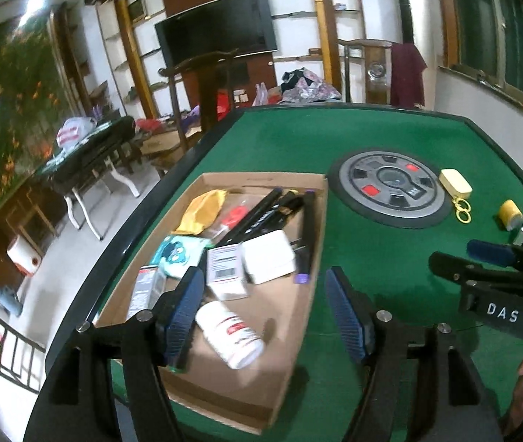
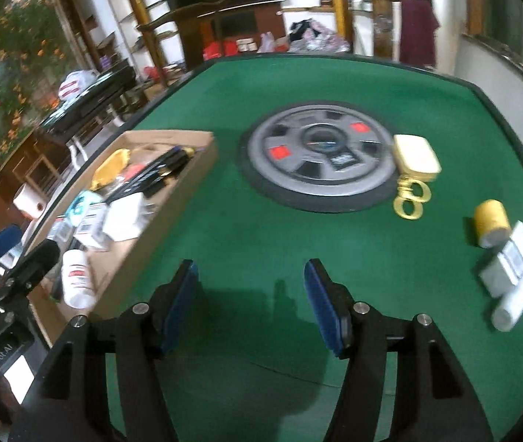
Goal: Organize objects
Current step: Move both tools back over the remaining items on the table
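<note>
A cardboard tray [image 1: 313,243] on the green table holds a white pill bottle [image 1: 230,333], small white boxes [image 1: 269,261], black pens [image 1: 261,213] and a yellow pouch [image 1: 204,211]. My left gripper [image 1: 265,294] is open and empty above the tray's near right side, over the bottle. My right gripper [image 2: 250,287] is open and empty over bare felt right of the tray [image 2: 173,188]. On the felt at the right lie a yellow case with gold rings [image 2: 414,158], a yellow roll [image 2: 491,221], a white box [image 2: 508,261] and a white tube [image 2: 515,302].
A round grey hub [image 2: 316,162] sits in the middle of the green table [image 2: 246,243]. The table edge curves along the left behind the tray. Chairs, a dark side table and shelves stand beyond the table. The right gripper's body shows at the right of the left wrist view [image 1: 497,280].
</note>
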The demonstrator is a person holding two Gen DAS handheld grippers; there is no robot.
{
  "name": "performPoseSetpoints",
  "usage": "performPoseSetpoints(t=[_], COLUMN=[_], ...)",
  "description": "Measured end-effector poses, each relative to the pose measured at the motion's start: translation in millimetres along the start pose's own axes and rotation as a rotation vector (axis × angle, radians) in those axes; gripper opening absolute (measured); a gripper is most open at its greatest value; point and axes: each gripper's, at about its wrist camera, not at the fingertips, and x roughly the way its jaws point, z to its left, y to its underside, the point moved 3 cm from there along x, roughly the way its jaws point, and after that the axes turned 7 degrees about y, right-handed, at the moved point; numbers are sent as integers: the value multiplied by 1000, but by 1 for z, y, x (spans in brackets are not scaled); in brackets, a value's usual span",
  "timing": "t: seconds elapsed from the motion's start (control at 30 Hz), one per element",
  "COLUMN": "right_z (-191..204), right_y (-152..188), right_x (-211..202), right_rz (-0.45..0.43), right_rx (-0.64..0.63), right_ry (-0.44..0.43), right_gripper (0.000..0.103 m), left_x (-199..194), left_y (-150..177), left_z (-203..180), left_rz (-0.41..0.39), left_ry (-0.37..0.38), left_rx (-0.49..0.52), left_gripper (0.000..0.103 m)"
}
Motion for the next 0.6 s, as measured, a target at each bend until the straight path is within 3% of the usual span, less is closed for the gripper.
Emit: performPoseSetpoints(t=[0.2, 0.3, 0.6], right_z=[-42, -63, -134], right_y=[6, 8, 11], right_x=[-9, -12, -25], right_rz=[-17, -20, -44], right_rx=[60, 91, 198], right_ry=[50, 66, 127], right_gripper=[59, 59, 59], left_x=[-3, -4, 4], left_y=[-5, -6, -6], left_z=[-34, -52, -88], left_rz=[-5, -8, 21], left_ry=[-11, -11, 7], left_rx=[54, 85, 157], left_gripper=[67, 76, 77])
